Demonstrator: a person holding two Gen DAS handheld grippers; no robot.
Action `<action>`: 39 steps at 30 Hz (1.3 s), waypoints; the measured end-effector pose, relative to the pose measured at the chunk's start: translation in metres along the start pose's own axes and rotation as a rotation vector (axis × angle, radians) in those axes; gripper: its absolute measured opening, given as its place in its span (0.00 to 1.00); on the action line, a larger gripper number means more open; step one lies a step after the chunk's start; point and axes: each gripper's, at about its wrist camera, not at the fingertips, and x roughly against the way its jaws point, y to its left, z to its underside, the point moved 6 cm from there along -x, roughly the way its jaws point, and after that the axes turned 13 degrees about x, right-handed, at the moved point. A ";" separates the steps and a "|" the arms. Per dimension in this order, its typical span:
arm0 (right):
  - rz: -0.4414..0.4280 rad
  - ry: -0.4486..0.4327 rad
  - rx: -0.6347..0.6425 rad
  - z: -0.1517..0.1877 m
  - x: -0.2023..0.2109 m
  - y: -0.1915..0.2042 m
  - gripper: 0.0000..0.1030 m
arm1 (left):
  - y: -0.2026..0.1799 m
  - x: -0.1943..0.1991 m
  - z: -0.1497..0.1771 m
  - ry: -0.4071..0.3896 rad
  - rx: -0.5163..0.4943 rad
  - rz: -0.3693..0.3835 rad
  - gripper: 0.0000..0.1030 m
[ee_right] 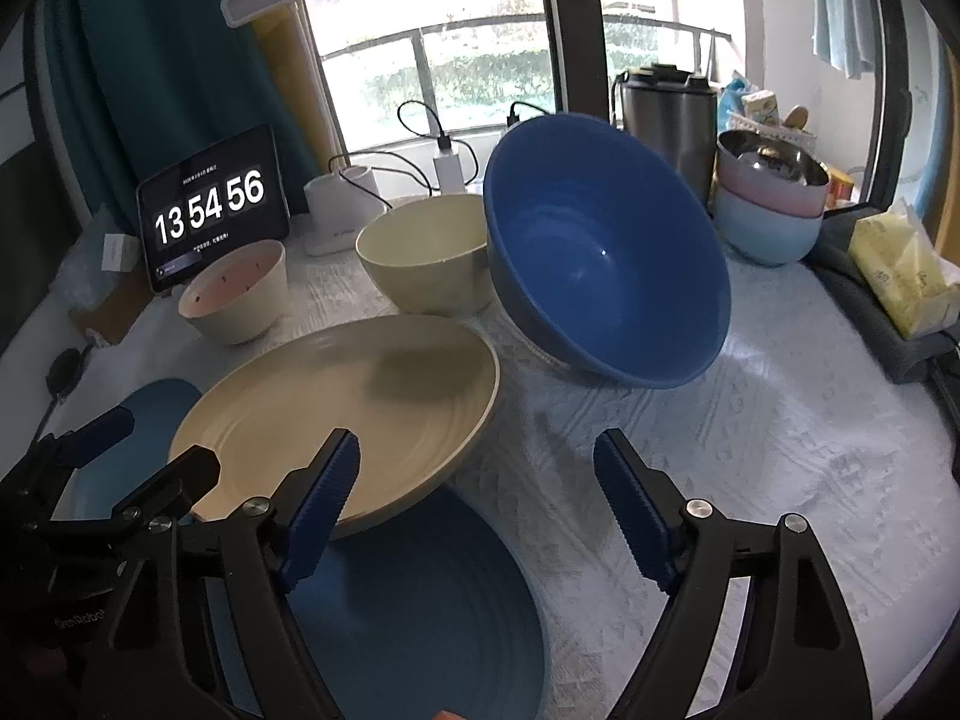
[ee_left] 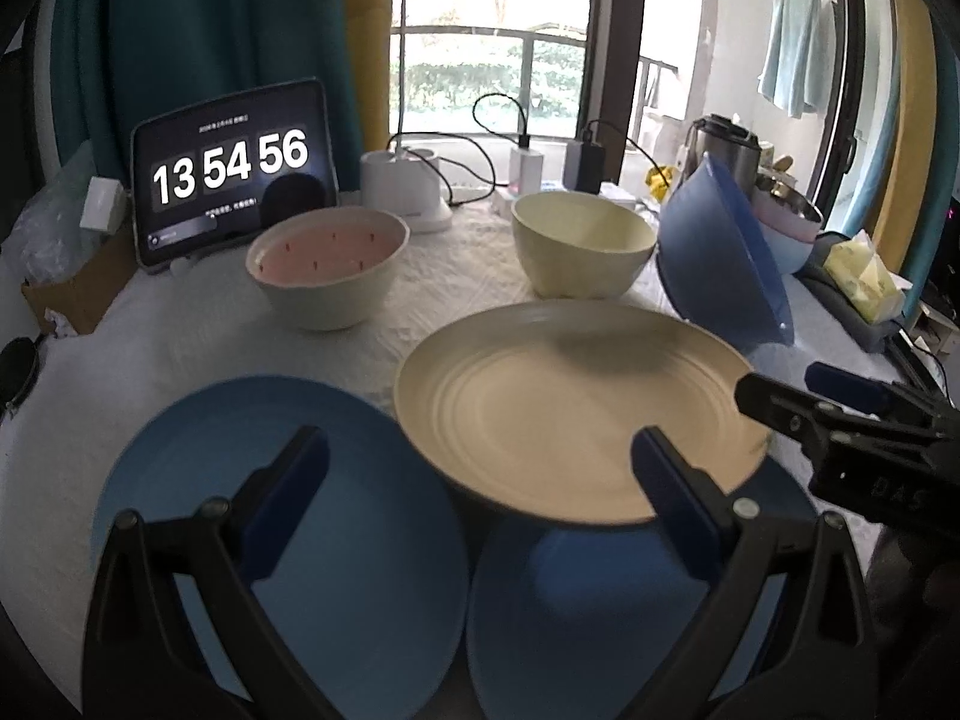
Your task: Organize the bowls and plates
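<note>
Plates first: the cream plate (ee_left: 576,414) sits tilted, its near edge propped on the right blue plate (ee_left: 600,618), with a second blue plate (ee_left: 282,540) just beside on the desk (ee_right: 750,450). Behind stand a pink-lined bowl (ee_left: 327,267), a cream bowl (ee_left: 579,243) and a big blue bowl (ee_right: 606,252) tipped on its side. My left tongs (ee_left: 480,498) hover open over the plates; my right tongs (ee_right: 477,498) are open too, empty. I judge stacking is under way; next I'd grip the cream plate's rim and lift it squarely. The tablet (ee_left: 231,171) reads 13 54 56.
</note>
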 end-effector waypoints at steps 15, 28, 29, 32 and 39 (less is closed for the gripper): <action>-0.037 0.032 0.020 0.000 -0.015 0.009 0.51 | -0.008 -0.007 0.008 0.048 -0.005 0.041 0.71; -0.002 0.024 0.050 0.000 -0.008 0.016 0.29 | -0.004 0.000 0.009 0.036 -0.001 0.030 0.56; 0.003 0.024 0.052 0.001 -0.007 0.016 0.27 | -0.004 0.001 0.009 0.036 0.000 0.033 0.56; 0.015 0.022 0.053 0.003 -0.003 0.015 0.23 | -0.006 0.005 0.011 0.039 -0.001 0.049 0.55; 0.022 0.000 0.085 0.002 0.011 0.025 0.09 | -0.018 0.019 0.016 0.028 -0.029 0.098 0.51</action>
